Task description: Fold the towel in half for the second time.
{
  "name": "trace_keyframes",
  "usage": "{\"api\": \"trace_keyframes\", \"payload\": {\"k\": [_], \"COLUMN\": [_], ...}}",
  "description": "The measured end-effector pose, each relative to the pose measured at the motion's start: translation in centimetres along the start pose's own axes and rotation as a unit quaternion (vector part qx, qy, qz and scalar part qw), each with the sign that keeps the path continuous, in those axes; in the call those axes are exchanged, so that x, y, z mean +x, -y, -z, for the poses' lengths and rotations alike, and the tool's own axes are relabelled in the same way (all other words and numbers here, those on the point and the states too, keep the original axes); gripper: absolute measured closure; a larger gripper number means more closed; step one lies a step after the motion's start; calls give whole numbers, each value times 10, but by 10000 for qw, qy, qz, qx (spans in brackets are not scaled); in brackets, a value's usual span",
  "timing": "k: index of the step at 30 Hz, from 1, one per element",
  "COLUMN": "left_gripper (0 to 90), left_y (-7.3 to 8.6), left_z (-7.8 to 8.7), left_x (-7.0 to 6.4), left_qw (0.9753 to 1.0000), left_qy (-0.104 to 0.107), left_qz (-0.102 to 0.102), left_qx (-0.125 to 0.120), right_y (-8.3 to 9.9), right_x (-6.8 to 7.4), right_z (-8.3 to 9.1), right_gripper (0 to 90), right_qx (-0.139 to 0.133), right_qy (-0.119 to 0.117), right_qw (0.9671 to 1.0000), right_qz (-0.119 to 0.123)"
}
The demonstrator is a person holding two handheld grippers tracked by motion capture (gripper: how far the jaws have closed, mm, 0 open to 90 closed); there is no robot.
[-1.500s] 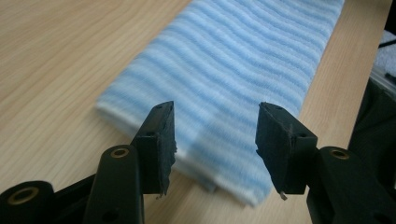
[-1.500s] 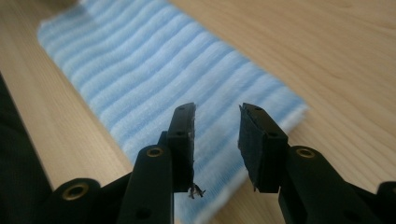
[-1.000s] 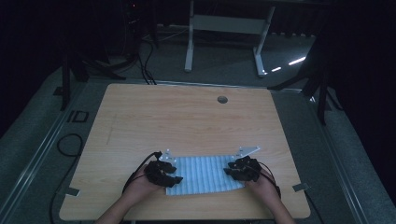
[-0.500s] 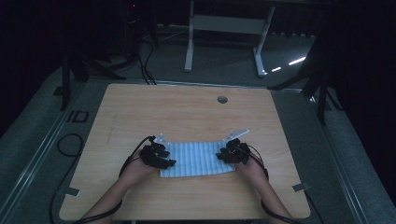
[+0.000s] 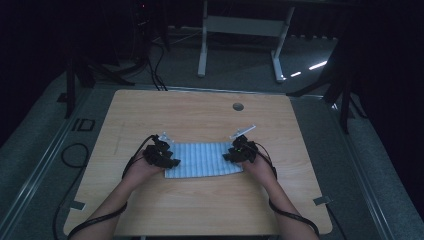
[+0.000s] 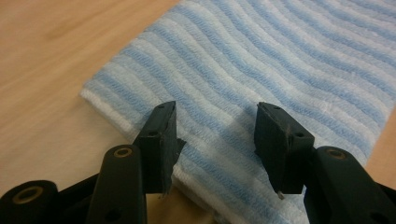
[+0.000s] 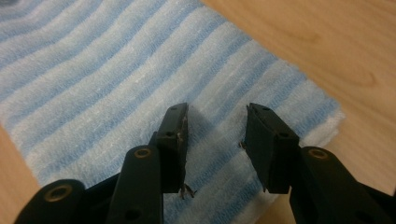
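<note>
I hover my left gripper and right gripper, both spread, over the striped towel's ends, ready to pinch.

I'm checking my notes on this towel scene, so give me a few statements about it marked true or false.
1. The towel has blue and white stripes. True.
2. The left hand-held gripper is shut on the towel. False: its jaws stand open above the cloth.
3. The right hand-held gripper is open over the towel near its edge. True.
4. The towel hangs off the table. False: it lies flat on the tabletop.
5. A mug stands beside the towel. False: only bare wood surrounds it.
</note>
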State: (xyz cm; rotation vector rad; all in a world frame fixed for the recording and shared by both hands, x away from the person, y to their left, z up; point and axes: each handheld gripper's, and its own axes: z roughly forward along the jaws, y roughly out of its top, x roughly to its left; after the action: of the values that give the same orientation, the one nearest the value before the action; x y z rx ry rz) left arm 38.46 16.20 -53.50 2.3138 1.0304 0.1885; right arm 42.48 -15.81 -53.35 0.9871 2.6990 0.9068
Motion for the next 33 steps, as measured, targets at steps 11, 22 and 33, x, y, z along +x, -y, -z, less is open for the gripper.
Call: {"api": "trace_keyframes", "payload": {"k": [11, 22, 33], "left_gripper": [489, 305, 17], "left_y": [-7, -9, 1], "left_z": [-4, 6, 12], "left_x": [14, 6, -5], "left_qw": [9998, 9995, 9983], "left_qy": [-138, -122, -128], "left_qz": [172, 253, 237], "left_qx": [-21, -119, -525], "right_y": [-20, -17, -2], "right_x": [-13, -8, 0], "right_z": [-12, 7, 32], "right_gripper": [577, 450, 136], "right_qx": [33, -251, -884], "right_qy": [-54, -178, -165], "right_qw": [9999, 9995, 9957], "right_qz": [-139, -120, -242]}}
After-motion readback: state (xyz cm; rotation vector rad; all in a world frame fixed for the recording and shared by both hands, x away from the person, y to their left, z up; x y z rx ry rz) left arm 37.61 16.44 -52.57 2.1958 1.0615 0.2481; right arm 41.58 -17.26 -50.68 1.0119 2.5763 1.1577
